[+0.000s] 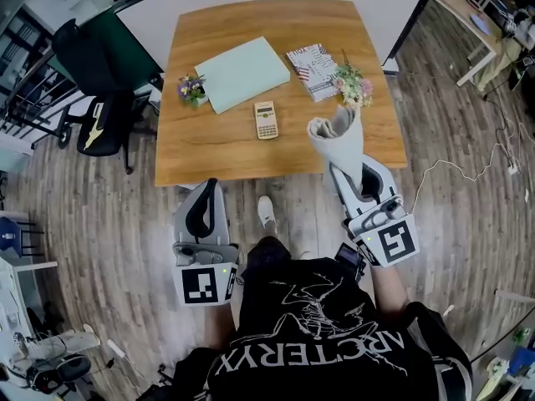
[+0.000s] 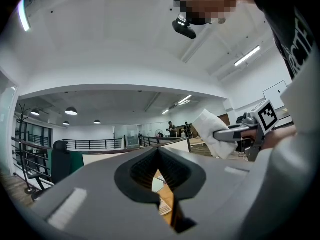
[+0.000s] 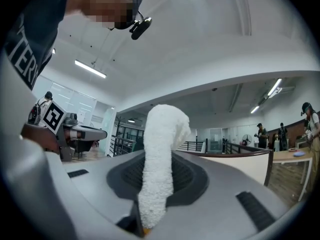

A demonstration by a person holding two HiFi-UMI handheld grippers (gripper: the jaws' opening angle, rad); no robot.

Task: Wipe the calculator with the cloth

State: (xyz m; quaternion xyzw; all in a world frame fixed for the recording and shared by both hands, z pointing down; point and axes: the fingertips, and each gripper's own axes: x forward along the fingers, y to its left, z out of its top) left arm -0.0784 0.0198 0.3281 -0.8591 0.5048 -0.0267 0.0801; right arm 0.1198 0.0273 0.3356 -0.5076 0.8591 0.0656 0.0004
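Clamping the cloth (image 3: 162, 129), the right claw (image 3: 156, 181) hovers beside the closed, empty left claw (image 2: 159, 156).

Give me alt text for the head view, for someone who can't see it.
From above: the right hand-held gripper holds a white cloth upright at the near edge of a wooden table, where a calculator lies untouched. The left hand-held gripper, empty, is short of the table, over the floor.

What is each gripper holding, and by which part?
The right gripper clamps the white cloth near one end, the rest sticking up past the jaws. The left gripper holds nothing.
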